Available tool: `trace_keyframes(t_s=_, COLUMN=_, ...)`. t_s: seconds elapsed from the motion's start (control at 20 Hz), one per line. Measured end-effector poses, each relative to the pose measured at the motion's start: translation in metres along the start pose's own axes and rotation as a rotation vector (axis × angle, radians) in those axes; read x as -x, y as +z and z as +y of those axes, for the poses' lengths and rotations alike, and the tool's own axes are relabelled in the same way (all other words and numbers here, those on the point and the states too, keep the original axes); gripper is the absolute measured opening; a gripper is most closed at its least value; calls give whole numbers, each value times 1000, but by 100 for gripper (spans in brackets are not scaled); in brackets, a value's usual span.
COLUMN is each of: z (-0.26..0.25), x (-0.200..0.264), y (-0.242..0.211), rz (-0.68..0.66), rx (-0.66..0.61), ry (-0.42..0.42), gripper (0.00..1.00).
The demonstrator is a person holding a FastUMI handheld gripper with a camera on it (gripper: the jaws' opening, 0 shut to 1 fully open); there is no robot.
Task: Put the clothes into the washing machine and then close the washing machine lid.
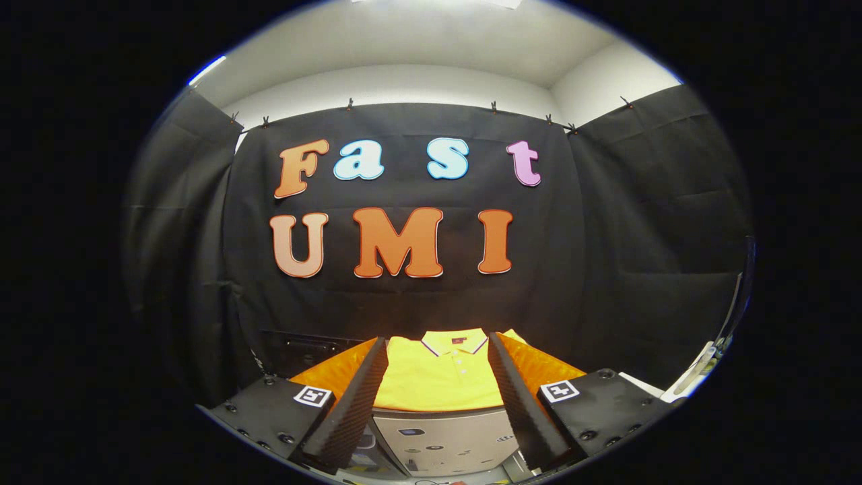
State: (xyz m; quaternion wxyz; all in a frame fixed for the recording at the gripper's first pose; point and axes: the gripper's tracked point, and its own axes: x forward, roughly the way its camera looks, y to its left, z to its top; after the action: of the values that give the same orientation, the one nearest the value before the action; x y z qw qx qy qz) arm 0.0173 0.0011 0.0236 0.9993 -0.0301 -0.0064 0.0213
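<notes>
Straight ahead, beyond my gripper (438,397) with its fingers spread and holding nothing, a folded yellow polo shirt (438,377) lies flat, collar far, atop the grey washing machine (448,438).

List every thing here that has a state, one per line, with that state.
Yellow polo shirt: folded flat on the washing machine, collar buttoned, not yet loaded.
Washing machine: lid down under the shirt, as far as can be seen.
Tongs: open, fingers spread either side of the shirt, not touching it.
</notes>
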Motion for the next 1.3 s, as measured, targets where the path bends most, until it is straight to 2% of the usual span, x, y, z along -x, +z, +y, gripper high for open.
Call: trace_keyframes(t_s=1.3, z=-21, x=-3, y=-3, rz=30, rx=-19, ry=-10, gripper=97)
